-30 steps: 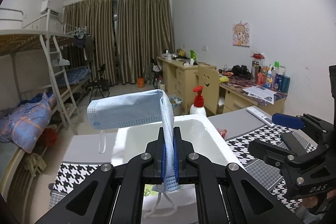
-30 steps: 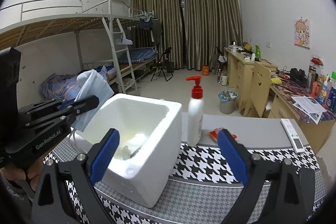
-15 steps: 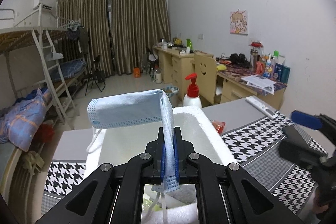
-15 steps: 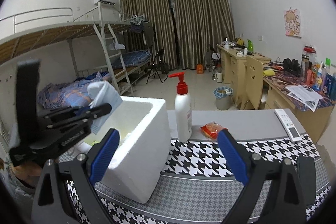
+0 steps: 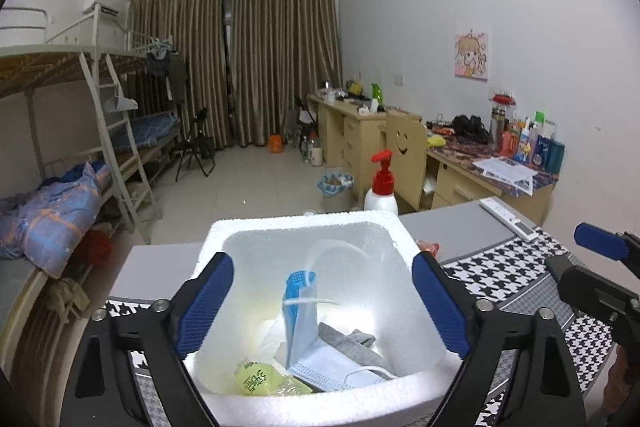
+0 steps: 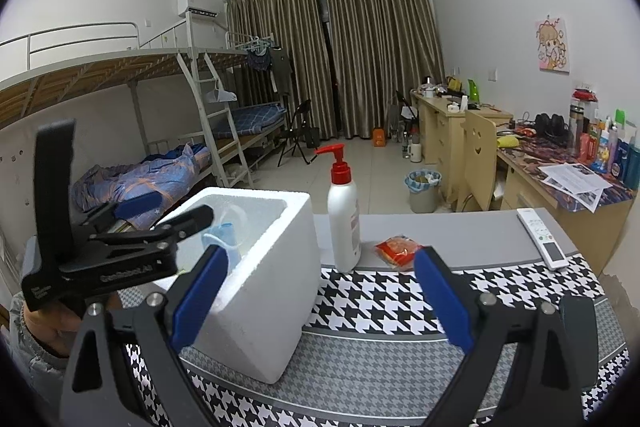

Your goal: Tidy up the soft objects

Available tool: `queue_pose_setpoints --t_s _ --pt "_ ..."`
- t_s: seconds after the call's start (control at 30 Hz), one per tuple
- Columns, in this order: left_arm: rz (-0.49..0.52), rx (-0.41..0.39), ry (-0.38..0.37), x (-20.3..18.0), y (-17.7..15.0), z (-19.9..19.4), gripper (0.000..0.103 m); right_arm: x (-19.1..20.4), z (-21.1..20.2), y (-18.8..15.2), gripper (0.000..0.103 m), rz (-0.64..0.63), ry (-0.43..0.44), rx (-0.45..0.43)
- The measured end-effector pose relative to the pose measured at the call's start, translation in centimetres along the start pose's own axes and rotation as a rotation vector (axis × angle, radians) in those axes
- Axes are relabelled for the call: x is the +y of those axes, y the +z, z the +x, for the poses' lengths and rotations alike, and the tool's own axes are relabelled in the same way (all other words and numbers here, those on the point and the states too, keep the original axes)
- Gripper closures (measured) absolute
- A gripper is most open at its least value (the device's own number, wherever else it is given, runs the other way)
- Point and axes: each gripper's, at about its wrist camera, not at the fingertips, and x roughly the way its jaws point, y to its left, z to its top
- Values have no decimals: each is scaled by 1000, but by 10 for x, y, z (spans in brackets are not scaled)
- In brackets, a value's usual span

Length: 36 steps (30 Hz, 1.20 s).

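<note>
A white foam box [image 5: 304, 227] stands on the table; it also shows in the right wrist view [image 6: 272, 267]. My left gripper [image 5: 322, 303] is open above the box mouth. A blue face mask [image 5: 302, 311] stands loose inside the box, free of the jaws, on a grey cloth [image 5: 348, 341], a second mask [image 5: 340, 367] and a yellow-green ball [image 5: 254, 381]. The mask's top shows over the box rim in the right wrist view [image 6: 220, 237]. My right gripper [image 6: 320, 303] is open and empty, right of the box over the table.
A white pump bottle with a red top [image 6: 343, 219] stands just behind the box. A red snack packet [image 6: 398, 251] and a white remote [image 6: 540, 237] lie on the grey and houndstooth table [image 6: 400, 307]. Desks, a chair and bunk beds lie beyond.
My left gripper has opened and let go of the blue mask, which has dropped into the foam box. The right gripper has stayed open and shifted slightly right.
</note>
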Motion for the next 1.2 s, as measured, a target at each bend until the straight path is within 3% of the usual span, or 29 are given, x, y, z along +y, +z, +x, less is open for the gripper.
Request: queue_pose_setpoints --t_s 0.6,1.2 --pt "-2 -148 39 3 -9 -76 1 27 -43 -5 6 -65 -30 -101" --pt "-6 -206 21 -8 -34 -139 1 51 -88 -23 5 -62 -22 -137"
